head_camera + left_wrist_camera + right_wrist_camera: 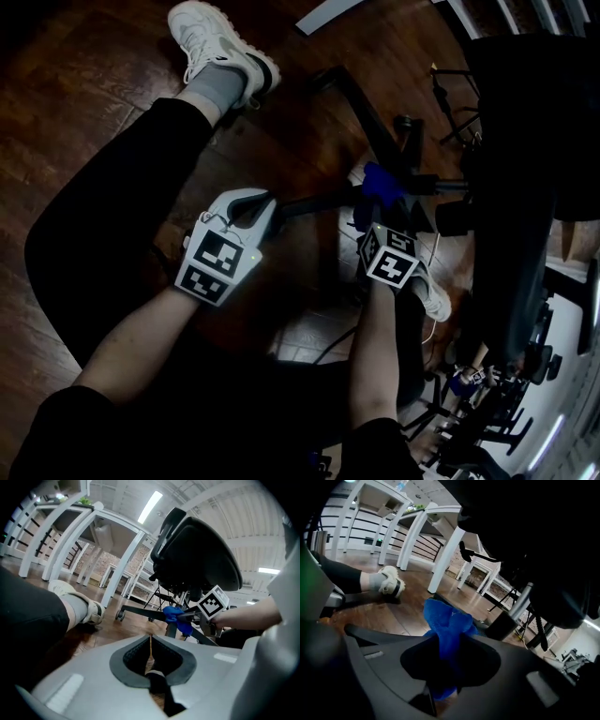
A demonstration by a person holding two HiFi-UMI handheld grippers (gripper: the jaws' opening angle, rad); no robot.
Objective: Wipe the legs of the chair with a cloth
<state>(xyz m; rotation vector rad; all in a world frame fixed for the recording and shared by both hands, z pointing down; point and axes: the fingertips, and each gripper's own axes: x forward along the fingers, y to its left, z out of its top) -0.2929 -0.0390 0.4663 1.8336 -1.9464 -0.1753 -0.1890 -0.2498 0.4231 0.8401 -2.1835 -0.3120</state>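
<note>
A blue cloth (381, 182) is bunched in my right gripper (373, 201), which is shut on it beside the hub of the black office chair. In the right gripper view the cloth (447, 625) fills the jaws, with the chair's column (519, 605) just beyond. One black chair leg (360, 101) runs away from the hub, and another (314, 202) points toward my left gripper (265, 202). The left gripper (151, 645) is shut and holds nothing. It looks at the cloth (176, 616) pressed near the leg (140, 612) with its caster (120, 616).
The chair's seat and back (514, 178) loom at the right. The person's leg in dark trousers and white shoe (217, 45) stretches across the wooden floor (84, 84) at the left; another shoe (431, 295) is under the right arm. White desk legs (123, 564) stand behind.
</note>
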